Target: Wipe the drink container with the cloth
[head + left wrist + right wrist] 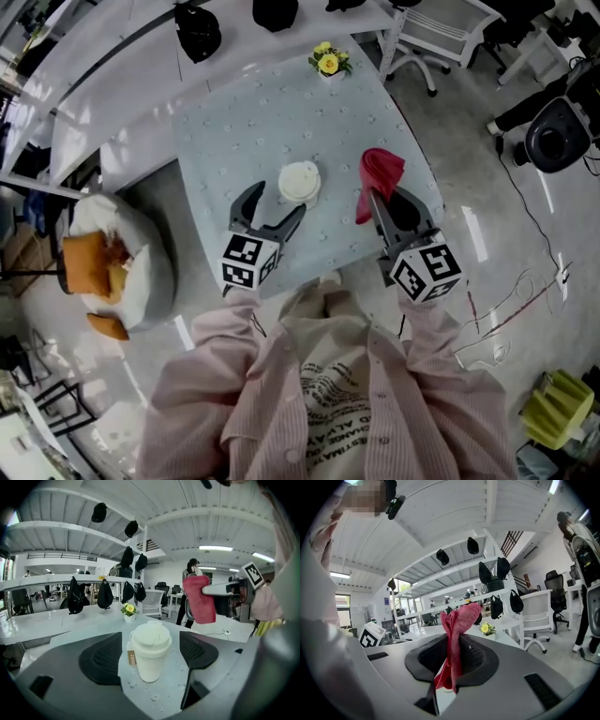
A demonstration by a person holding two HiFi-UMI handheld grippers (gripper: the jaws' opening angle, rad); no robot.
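**Cloth in hand, cup not yet held**

The drink container [299,181], a white lidded paper cup with a small brown tag on its side, stood upright on the pale table [220,141] near the middle of the head view. The left gripper [277,202] sat low in front of it with its jaws spread wide. In the left gripper view the cup stood in the gap between the two dark pads with daylight on both sides, so nothing touched it.

The right gripper [375,199] was to the right of the cup and apart from it. Its jaws were pinched shut on the red cloth [381,172], which bunched above the pads and trailed a little below them. A small pot of yellow flowers [328,61] stood well clear at the top of the frame.

By the look of it, the fetching of the cloth was finished and the wiping had not begun. The step in hand seemed to be steadying the cup.

The next move probably called for easing the left jaws forward around the cup wall and closing them lightly, since a paper cup would likely dent or tip under a hard squeeze. The right gripper would then need to bring the cloth across to the lid or side of the cup.
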